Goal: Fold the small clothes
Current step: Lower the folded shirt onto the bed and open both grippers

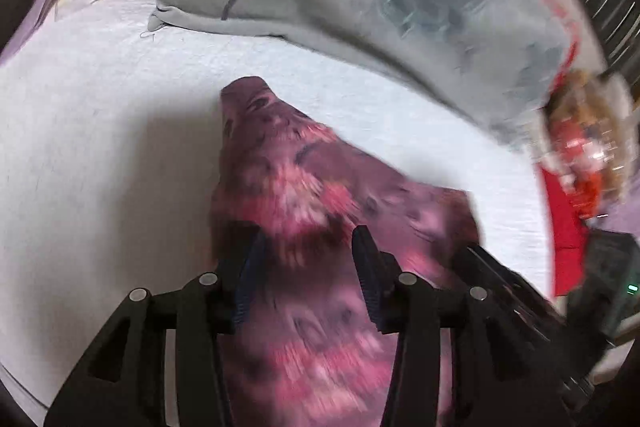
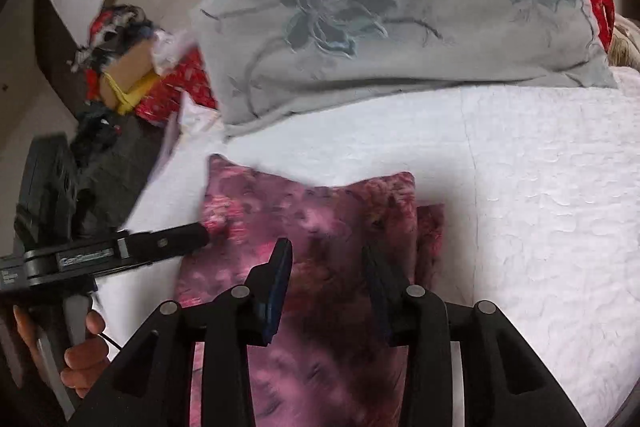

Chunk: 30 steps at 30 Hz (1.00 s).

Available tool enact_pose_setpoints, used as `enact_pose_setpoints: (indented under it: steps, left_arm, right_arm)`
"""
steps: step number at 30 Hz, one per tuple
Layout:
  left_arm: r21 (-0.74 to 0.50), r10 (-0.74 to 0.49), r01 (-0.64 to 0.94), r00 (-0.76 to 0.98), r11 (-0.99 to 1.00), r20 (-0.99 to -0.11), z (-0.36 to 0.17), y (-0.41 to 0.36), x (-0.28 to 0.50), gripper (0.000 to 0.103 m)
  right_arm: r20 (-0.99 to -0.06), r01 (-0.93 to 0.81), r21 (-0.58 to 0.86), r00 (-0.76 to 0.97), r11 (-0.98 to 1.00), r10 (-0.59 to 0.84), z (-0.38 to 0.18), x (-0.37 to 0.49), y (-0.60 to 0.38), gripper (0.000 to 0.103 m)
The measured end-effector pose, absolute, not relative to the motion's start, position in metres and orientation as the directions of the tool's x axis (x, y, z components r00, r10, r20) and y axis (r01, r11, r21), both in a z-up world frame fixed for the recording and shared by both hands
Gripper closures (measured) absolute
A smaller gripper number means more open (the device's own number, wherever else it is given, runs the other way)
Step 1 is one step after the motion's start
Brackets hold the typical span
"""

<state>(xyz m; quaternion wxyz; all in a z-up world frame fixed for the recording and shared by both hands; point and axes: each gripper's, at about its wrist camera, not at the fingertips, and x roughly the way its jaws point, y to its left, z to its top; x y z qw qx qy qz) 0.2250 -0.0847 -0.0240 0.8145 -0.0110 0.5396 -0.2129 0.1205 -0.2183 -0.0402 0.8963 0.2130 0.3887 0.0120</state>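
Inspecting both wrist views, we record a pink-and-purple patterned garment (image 2: 304, 223) lying on the white bedspread (image 2: 540, 195), near the middle of the bed and just short of the grey flowered pillow (image 2: 380, 11) at its far edge. In the right wrist view one folded layer sits on top, with a second layer showing past its right edge.

The left gripper (image 1: 306, 247) is angled down over the cloth; its two fingers stand apart, with garment visible across the gap between them. We cannot tell whether either finger touches the fabric, as the picture is smeared. From the right wrist view the same tool enters from the left edge of the bed, lying roughly level, its dark tip (image 2: 180, 239) meeting the near-left part of the garment. A bare hand (image 2: 82, 355) wraps the handle beneath it.

The right gripper (image 2: 326, 259) points forward and down over the garment's near half, jaws parted, nothing clamped between them.

A red patterned cloth (image 2: 188, 83) and a cardboard box (image 2: 128, 71) sit beyond the bed's far-left corner.
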Motion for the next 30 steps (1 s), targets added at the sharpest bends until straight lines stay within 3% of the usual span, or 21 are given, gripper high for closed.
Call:
enact_pose_setpoints:
  steps: [1, 2, 3, 6, 7, 9, 13, 16, 19, 20, 22, 24, 26, 28, 30]
  left_arm:
    - [-0.222, -0.334, 0.333, 0.332, 0.916, -0.882, -0.031, -0.085, 0.228, 0.051]
    - [-0.199, -0.315, 0.333, 0.34, 0.922, -0.886, -0.037, -0.087, 0.233, 0.045]
    - [-0.193, -0.307, 0.332, 0.337, 0.924, -0.89, -0.042, -0.088, 0.238, 0.044]
    - [-0.223, -0.326, 0.326, 0.305, 0.919, -0.895, -0.036, -0.081, 0.24, 0.044]
    - [-0.239, -0.341, 0.329, 0.301, 0.914, -0.89, -0.03, -0.075, 0.236, 0.045]
    - [-0.266, -0.385, 0.359, 0.315, 0.895, -0.868, -0.013, -0.057, 0.216, 0.045]
    - [-0.25, -0.386, 0.373, 0.354, 0.894, -0.852, -0.016, -0.031, 0.172, 0.039]
    - [-0.231, -0.333, 0.349, 0.268, 0.908, -0.904, -0.055, -0.031, 0.166, 0.034]
    - [-0.261, -0.349, 0.313, 0.271, 0.913, -0.897, -0.035, -0.016, 0.154, 0.037]
    - [-0.263, -0.358, 0.321, 0.286, 0.91, -0.889, -0.029, -0.012, 0.149, 0.037]
    - [-0.242, -0.357, 0.338, 0.337, 0.91, -0.871, -0.019, -0.002, 0.131, 0.036]
    - [-0.221, -0.335, 0.337, 0.33, 0.915, -0.883, -0.03, 0.0, 0.119, 0.035]
    - [-0.199, -0.296, 0.336, 0.271, 0.921, -0.916, -0.056, -0.003, 0.115, 0.022]
    - [-0.216, -0.305, 0.301, 0.289, 0.929, -0.908, -0.056, 0.005, 0.111, 0.018]
    - [-0.227, -0.307, 0.286, 0.278, 0.931, -0.91, -0.047, 0.013, 0.104, 0.018]
  right_arm:
    - [-0.718, 0.178, 0.375, 0.676, 0.91, 0.164, -0.052, 0.129, -0.221, 0.072]
    - [-0.745, 0.206, 0.364, 0.649, 0.908, 0.151, -0.062, 0.133, -0.226, 0.086]
    - [-0.759, 0.232, 0.368, 0.634, 0.9, 0.148, -0.074, 0.138, -0.233, 0.091]
    - [-0.75, 0.236, 0.407, 0.638, 0.883, 0.175, -0.066, 0.134, -0.245, 0.093]
    - [-0.752, 0.231, 0.397, 0.637, 0.888, 0.171, -0.059, 0.13, -0.246, 0.085]
    - [-0.723, 0.16, 0.399, 0.66, 0.903, 0.203, -0.041, 0.115, -0.243, 0.084]
    - [-0.683, -0.006, 0.443, 0.645, 0.897, 0.342, -0.035, 0.083, -0.228, 0.07]
    - [-0.783, 0.002, 0.302, 0.57, 0.953, 0.247, -0.07, 0.079, -0.209, 0.069]
    - [-0.796, 0.065, 0.302, 0.566, 0.951, 0.214, -0.06, 0.075, -0.21, 0.07]
    - [-0.796, 0.071, 0.31, 0.564, 0.948, 0.218, -0.054, 0.069, -0.21, 0.066]
    - [-0.782, 0.019, 0.317, 0.57, 0.948, 0.251, -0.051, 0.054, -0.204, 0.064]
    - [-0.801, -0.017, 0.265, 0.552, 0.964, 0.23, -0.062, 0.038, -0.192, 0.057]
    - [-0.874, 0.01, 0.142, 0.472, 0.99, 0.12, -0.09, 0.033, -0.187, 0.05]
    - [-0.867, 0.063, 0.193, 0.478, 0.979, 0.14, -0.096, 0.027, -0.2, 0.039]
    - [-0.871, 0.133, 0.224, 0.472, 0.965, 0.137, -0.09, 0.021, -0.215, 0.037]
